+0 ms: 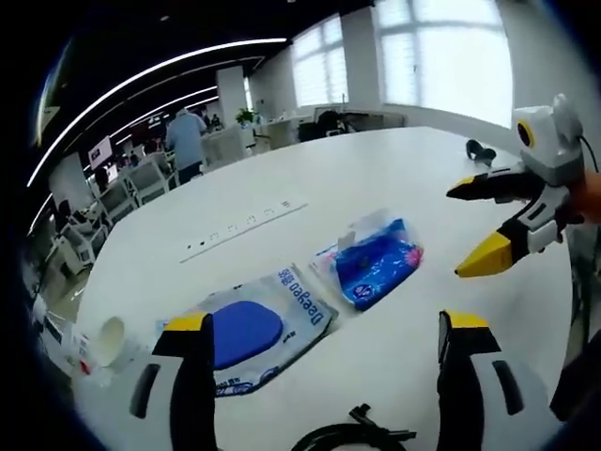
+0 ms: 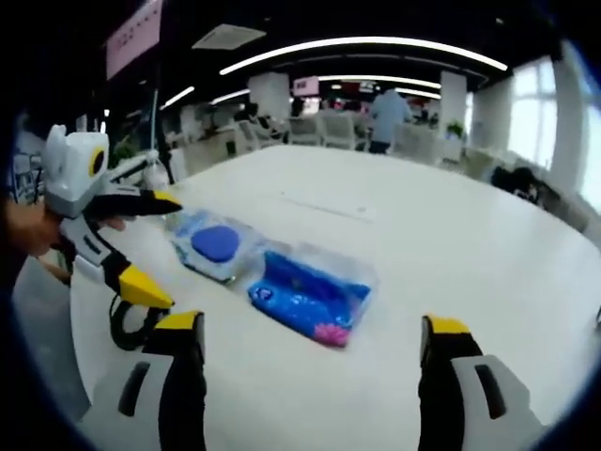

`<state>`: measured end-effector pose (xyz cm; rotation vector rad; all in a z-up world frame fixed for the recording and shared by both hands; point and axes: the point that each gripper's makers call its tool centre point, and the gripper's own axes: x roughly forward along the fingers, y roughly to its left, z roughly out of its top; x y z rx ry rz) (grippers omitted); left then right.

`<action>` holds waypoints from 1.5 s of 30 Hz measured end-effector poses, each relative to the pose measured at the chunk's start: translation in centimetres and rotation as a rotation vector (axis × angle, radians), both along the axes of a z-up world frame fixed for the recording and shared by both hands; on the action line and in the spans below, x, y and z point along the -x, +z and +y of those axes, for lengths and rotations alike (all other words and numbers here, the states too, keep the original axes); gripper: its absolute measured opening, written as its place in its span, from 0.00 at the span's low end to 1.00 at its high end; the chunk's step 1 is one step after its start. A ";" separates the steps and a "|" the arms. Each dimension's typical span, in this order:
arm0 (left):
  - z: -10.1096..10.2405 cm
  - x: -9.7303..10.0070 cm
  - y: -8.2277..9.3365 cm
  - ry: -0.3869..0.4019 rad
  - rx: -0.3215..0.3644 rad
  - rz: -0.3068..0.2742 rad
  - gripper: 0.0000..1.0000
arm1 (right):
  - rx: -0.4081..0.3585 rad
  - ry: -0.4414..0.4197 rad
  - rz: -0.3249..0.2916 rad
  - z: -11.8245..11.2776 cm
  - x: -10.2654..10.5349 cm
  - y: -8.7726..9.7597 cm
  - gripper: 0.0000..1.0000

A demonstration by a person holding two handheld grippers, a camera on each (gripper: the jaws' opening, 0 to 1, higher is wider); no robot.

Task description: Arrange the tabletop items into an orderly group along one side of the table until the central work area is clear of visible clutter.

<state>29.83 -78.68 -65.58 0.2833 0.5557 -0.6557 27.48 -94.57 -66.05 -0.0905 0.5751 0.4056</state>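
Black cable loop (image 1: 352,434) nearest my left hand-held gripper (image 1: 324,334), both hand-held grippers open and empty over white tabletop (image 1: 310,188).

Two wipe packs sit side by side mid-tabletop: flat pack with blue oval lid (image 1: 254,329) and crumpled blue pack (image 1: 376,258), just beside each other, maybe touching. White cup (image 1: 111,340) lies at the far edge near my left. Right hand-held gripper (image 2: 310,343) hovers jaws wide, facing the crumpled pack (image 2: 310,296); lidded pack (image 2: 218,246) behind it. Judgement: grab the crumpled pack by its firm body, not loose film, and slide or lift it toward the cup-side edge. Keep the left clear of the cable (image 2: 131,324) so it doesn't snag. Nothing gripped yet.
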 end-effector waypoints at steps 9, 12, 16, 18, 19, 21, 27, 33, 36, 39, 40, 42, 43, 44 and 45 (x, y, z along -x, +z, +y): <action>0.9 0.8 0.6 -0.022 -0.003 -0.008 1.00 | -0.015 -0.043 -0.014 -0.1 0.8 1.2 0.93; 1.2 1.0 0.9 -0.034 -0.006 -0.010 1.00 | -0.017 -0.054 -0.016 0.0 1.1 1.4 0.92; 1.7 1.2 1.7 -0.034 0.018 -0.009 1.00 | -0.015 -0.072 -0.018 -0.1 1.4 1.7 0.92; 1.9 1.2 1.9 -0.046 0.020 -0.011 1.00 | -0.018 -0.087 -0.018 -0.2 1.5 2.0 0.92; 2.0 1.2 1.9 -0.051 0.018 -0.011 1.00 | -0.017 -0.093 -0.021 -0.2 1.6 2.1 0.92; 2.1 1.4 2.3 -0.068 0.018 -0.016 0.99 | -0.013 -0.105 -0.027 -0.1 1.8 2.4 0.92; 3.2 1.9 2.9 -0.107 0.011 -0.027 0.99 | -0.015 -0.138 -0.026 0.5 2.4 2.6 0.91; 5.2 2.6 2.8 -0.126 -0.003 -0.022 0.99 | -0.012 -0.167 -0.022 1.7 3.3 2.7 0.90; 6.5 2.9 2.8 -0.131 -0.006 -0.018 0.98 | -0.014 -0.175 -0.022 2.6 3.6 2.7 0.89; 7.5 3.2 2.7 -0.133 -0.007 -0.012 0.98 | -0.018 -0.180 -0.022 3.9 4.0 2.6 0.89; 7.7 3.3 2.7 -0.135 -0.010 -0.013 0.98 | -0.017 -0.181 -0.023 4.2 4.1 2.6 0.88; 8.4 3.4 2.7 -0.138 -0.011 -0.014 0.98 | -0.017 -0.182 -0.024 4.7 4.2 2.6 0.88; 8.7 3.5 2.7 -0.138 -0.009 -0.013 0.98 | -0.020 -0.182 -0.025 5.2 4.4 2.6 0.88; 8.9 3.5 2.7 -0.140 -0.008 -0.013 0.97 | -0.021 -0.182 -0.025 5.6 4.5 2.6 0.88; 9.1 3.6 2.6 -0.143 -0.009 -0.012 0.97 | -0.019 -0.181 -0.027 5.8 4.6 2.6 0.88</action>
